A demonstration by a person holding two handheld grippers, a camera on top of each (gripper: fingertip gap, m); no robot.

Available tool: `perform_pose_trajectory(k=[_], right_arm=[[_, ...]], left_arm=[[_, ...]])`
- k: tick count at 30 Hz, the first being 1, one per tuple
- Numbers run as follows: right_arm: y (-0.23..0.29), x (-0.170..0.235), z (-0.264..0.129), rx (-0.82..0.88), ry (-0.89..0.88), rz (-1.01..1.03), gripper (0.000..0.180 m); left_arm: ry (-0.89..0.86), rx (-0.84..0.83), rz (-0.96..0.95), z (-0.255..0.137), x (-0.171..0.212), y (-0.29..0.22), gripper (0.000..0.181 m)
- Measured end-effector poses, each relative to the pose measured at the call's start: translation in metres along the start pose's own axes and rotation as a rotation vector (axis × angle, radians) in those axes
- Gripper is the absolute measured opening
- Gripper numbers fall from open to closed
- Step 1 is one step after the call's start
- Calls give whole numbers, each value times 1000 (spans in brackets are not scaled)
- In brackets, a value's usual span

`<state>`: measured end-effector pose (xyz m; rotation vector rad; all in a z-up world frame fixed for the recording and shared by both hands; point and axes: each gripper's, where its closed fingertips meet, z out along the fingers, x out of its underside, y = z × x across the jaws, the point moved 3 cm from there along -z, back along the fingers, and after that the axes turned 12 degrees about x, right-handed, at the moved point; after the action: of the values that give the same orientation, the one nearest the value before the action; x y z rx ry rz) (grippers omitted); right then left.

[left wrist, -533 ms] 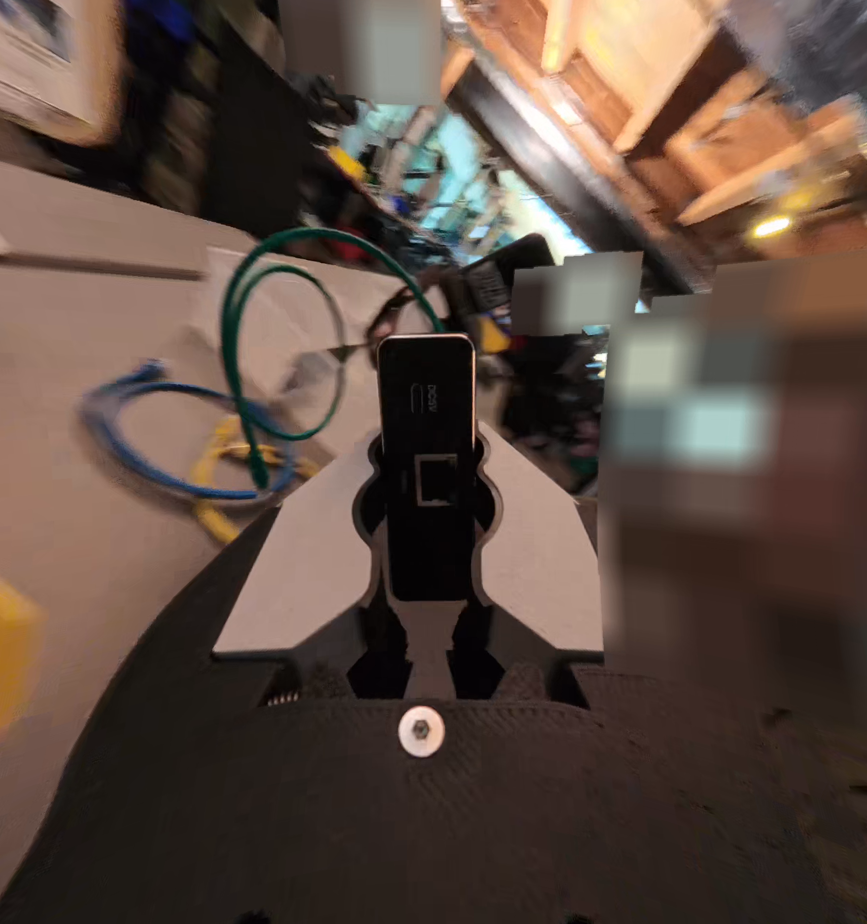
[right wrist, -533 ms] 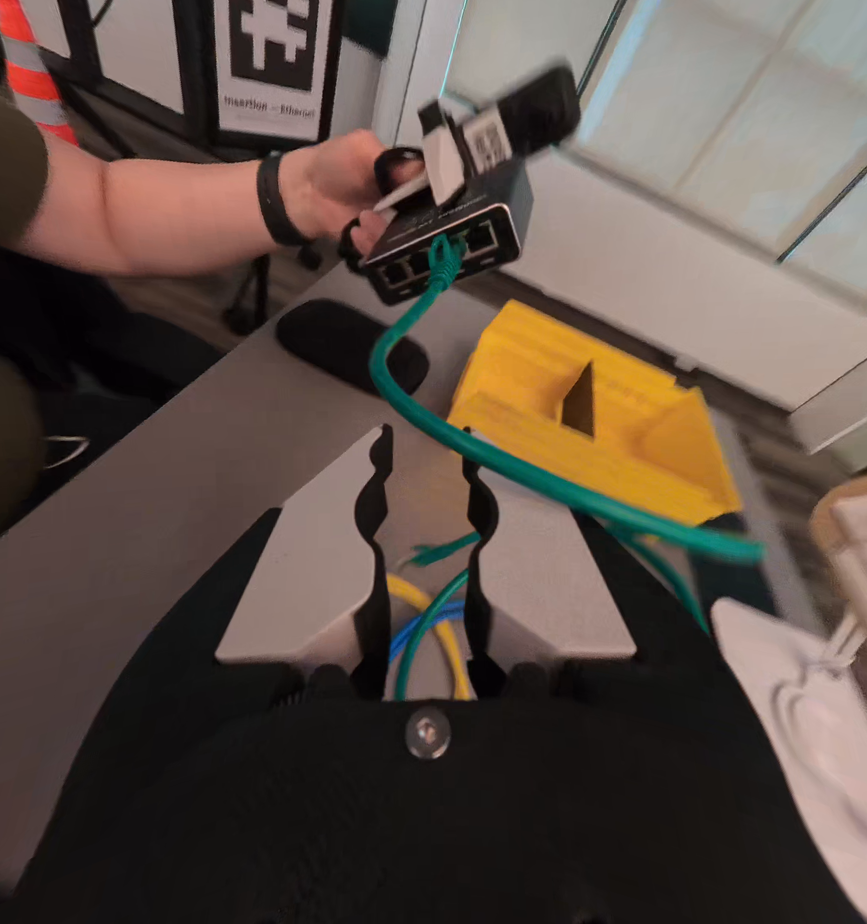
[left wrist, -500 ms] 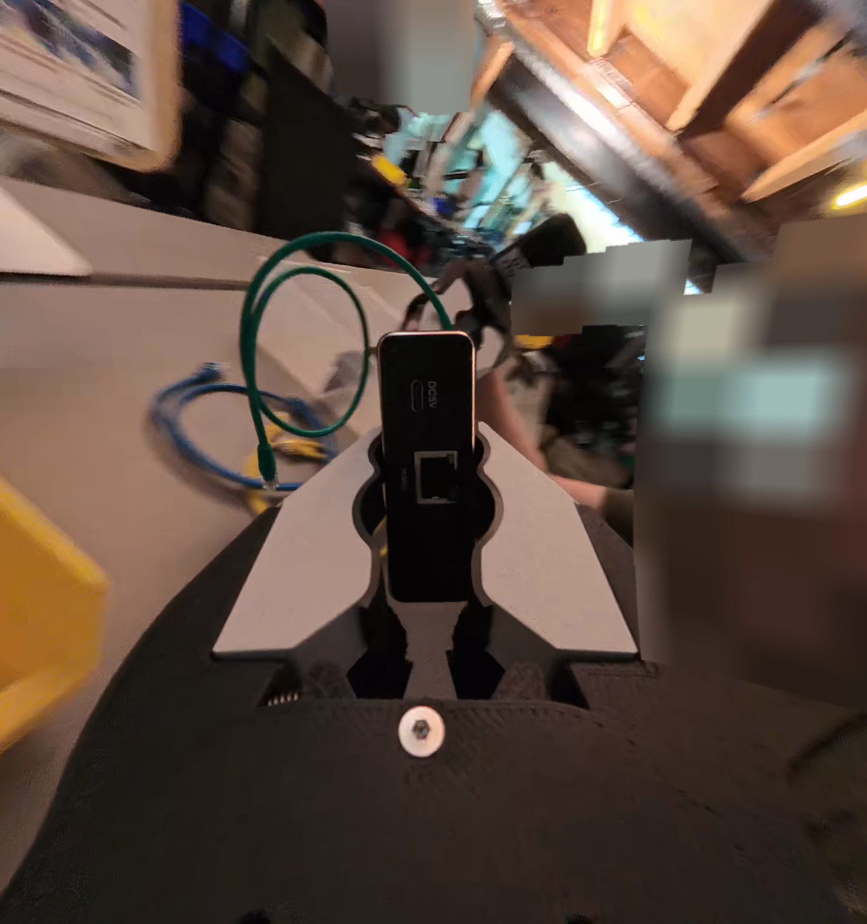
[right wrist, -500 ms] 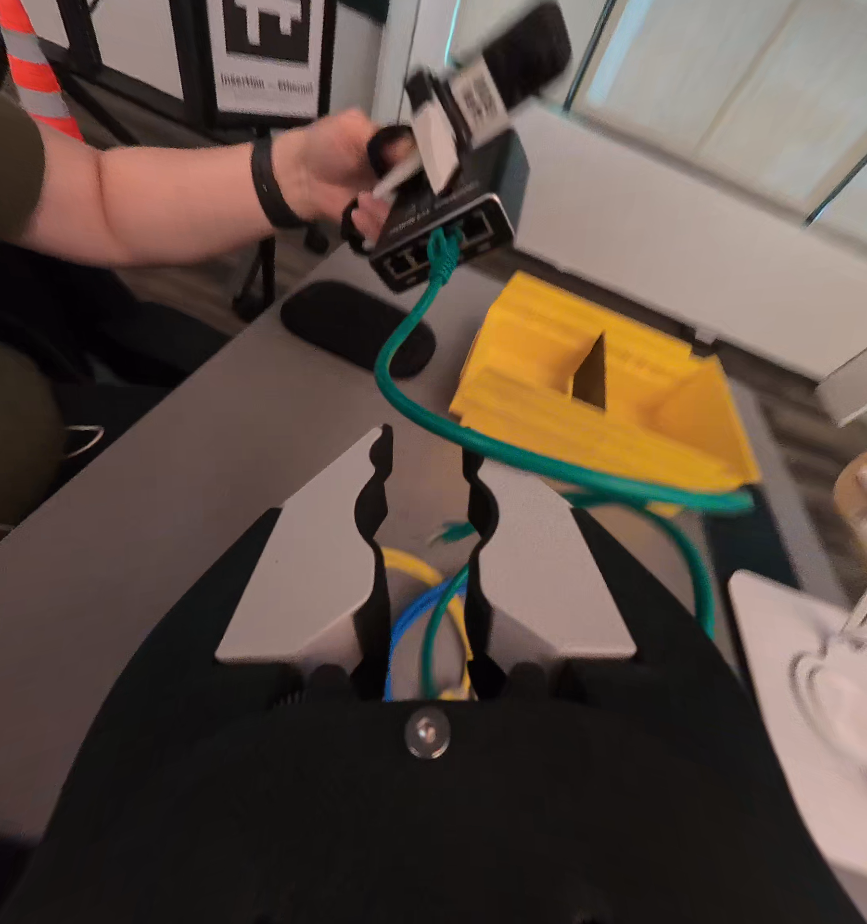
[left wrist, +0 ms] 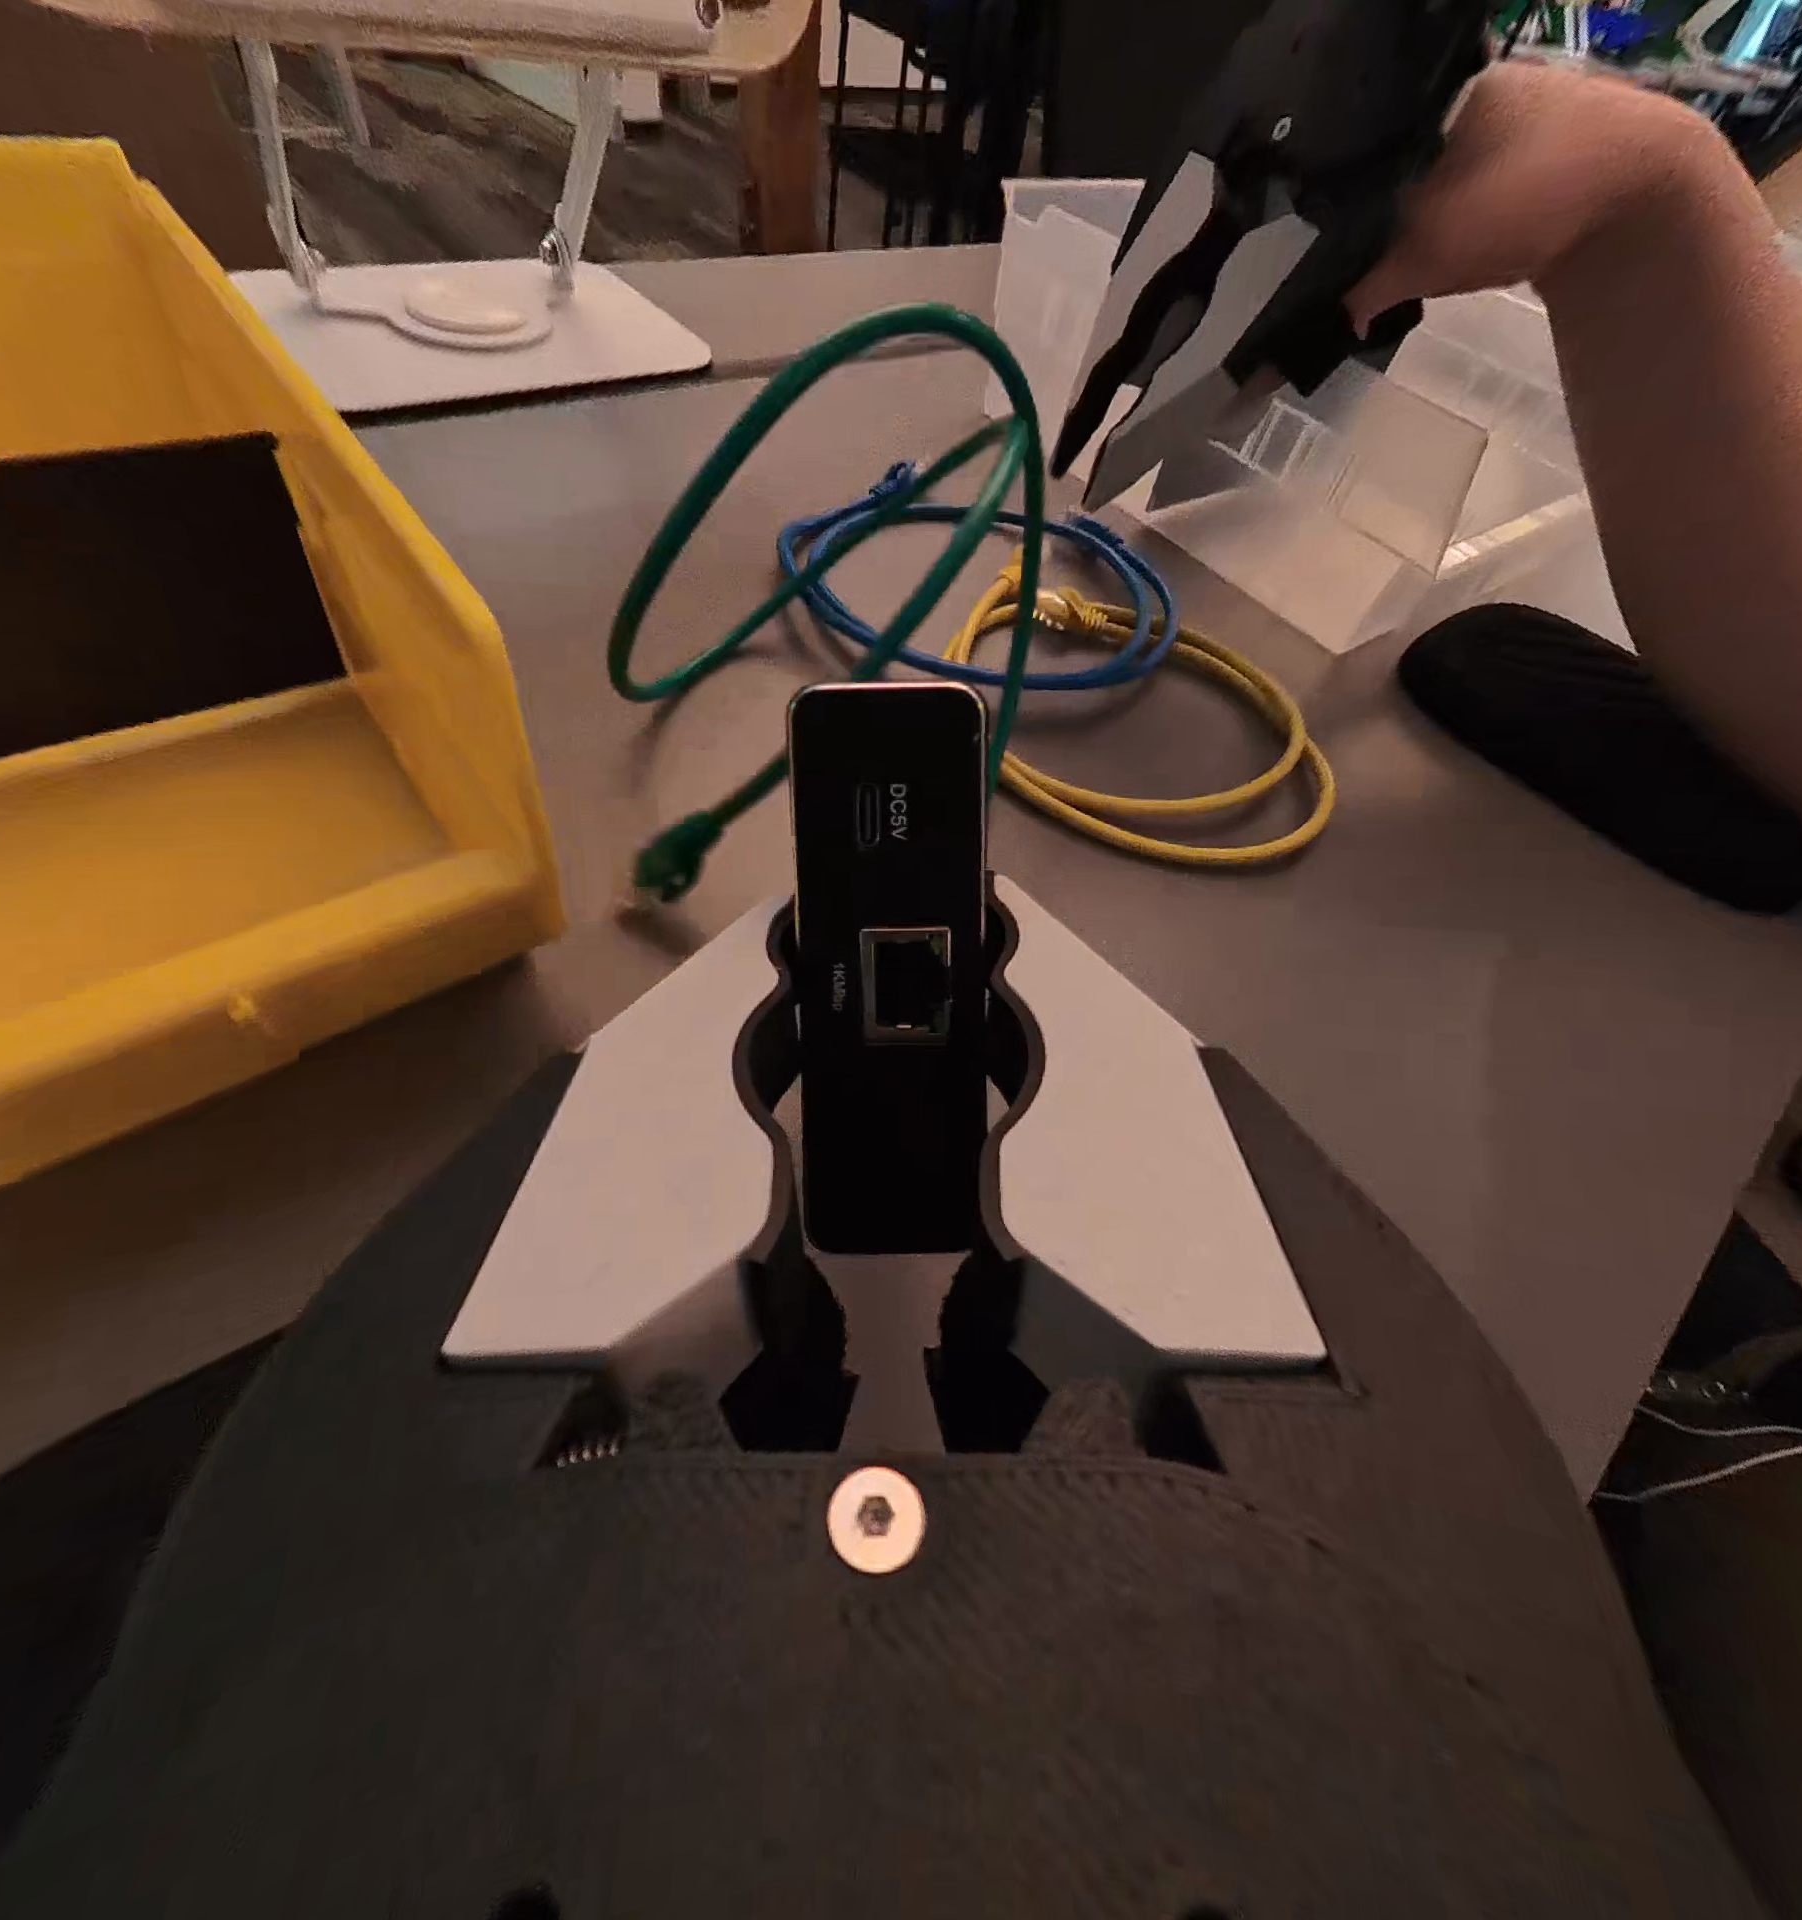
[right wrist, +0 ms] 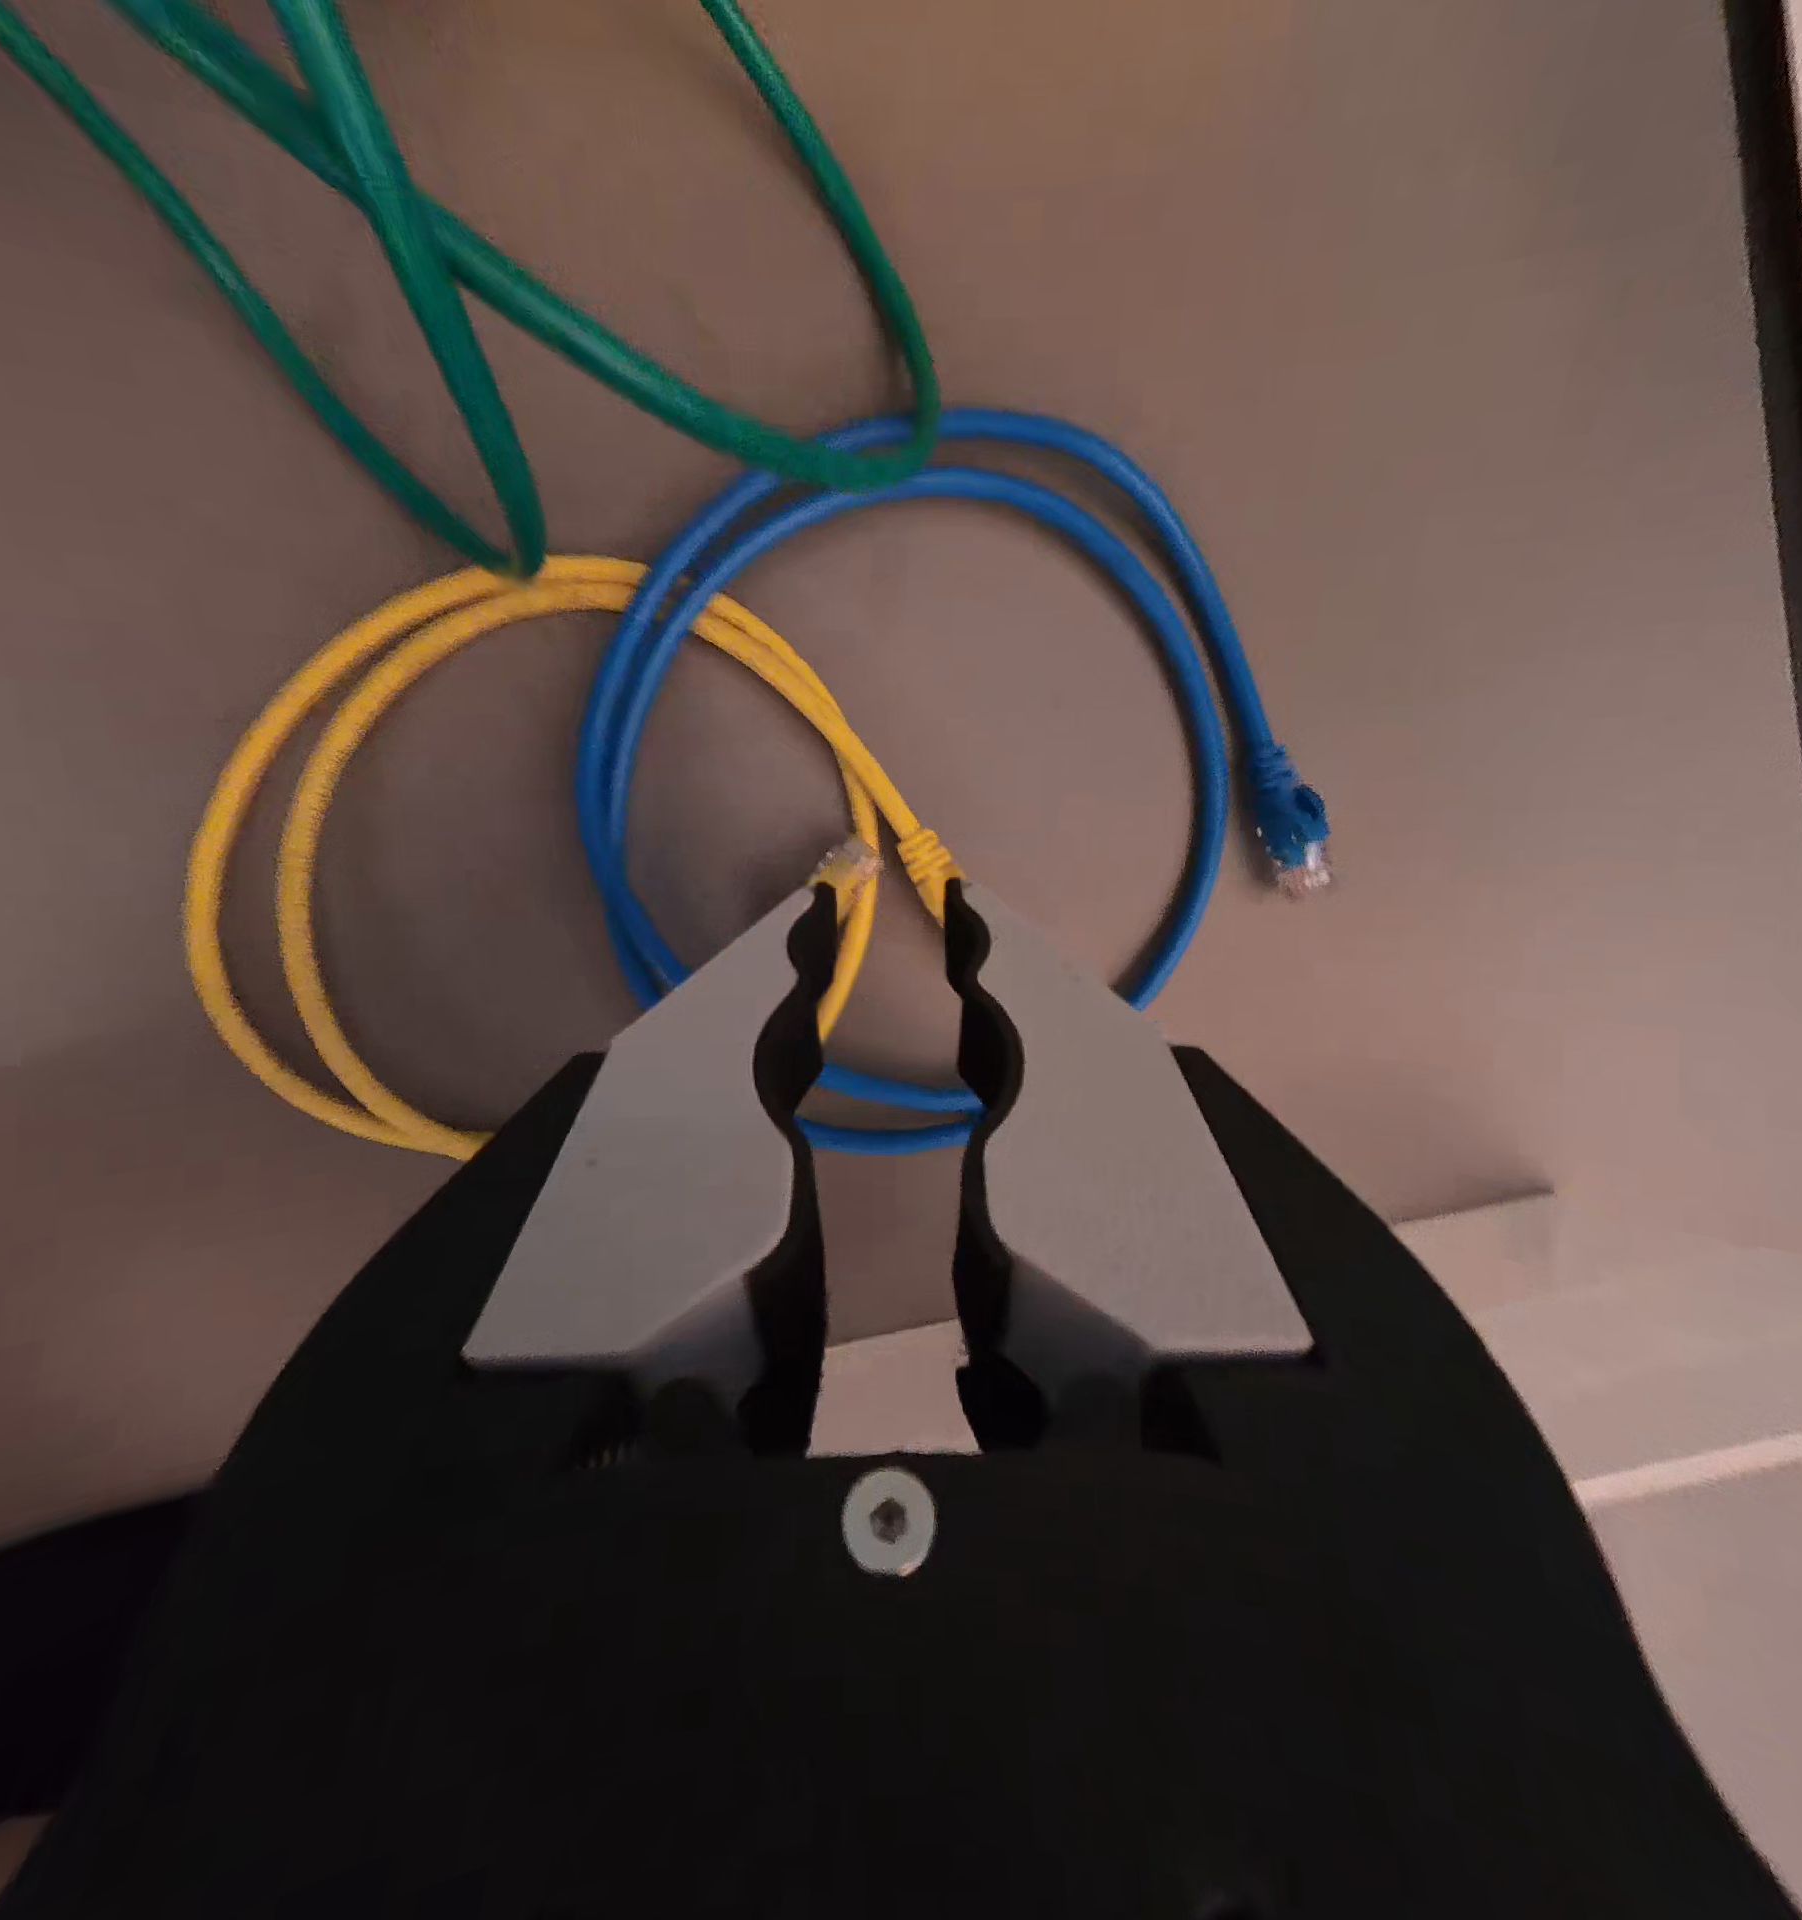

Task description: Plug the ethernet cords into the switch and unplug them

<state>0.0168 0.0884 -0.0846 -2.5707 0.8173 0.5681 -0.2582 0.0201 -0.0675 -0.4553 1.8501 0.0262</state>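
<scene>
Hovering the spread right gripper [right wrist: 884, 894] just over the yellow cord's plugs [right wrist: 923, 857], while the left gripper [left wrist: 889, 925] clamps the switch [left wrist: 889, 966] upright.

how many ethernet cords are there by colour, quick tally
green cord: 1
blue cord: 1
yellow cord: 1
total: 3 cords
</scene>
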Motion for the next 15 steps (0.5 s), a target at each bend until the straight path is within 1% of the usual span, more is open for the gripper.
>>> perform_pose_trajectory(k=[4, 9, 11, 14, 15], right_arm=[[2, 11, 6, 13, 118, 36, 20], [18, 18, 11, -13, 249, 37, 20], [24, 17, 15, -24, 270, 26, 17], [25, 24, 20, 14, 356, 37, 15], [28, 25, 21, 3, 374, 42, 14]], left_arm=[[2, -50, -7, -3, 8, 5, 30], [112, -162, 71, -6, 24, 10, 30], [150, -200, 97, -6, 30, 11, 30], [181, -229, 127, -6, 34, 10, 30], [183, -230, 126, -6, 34, 10, 30]])
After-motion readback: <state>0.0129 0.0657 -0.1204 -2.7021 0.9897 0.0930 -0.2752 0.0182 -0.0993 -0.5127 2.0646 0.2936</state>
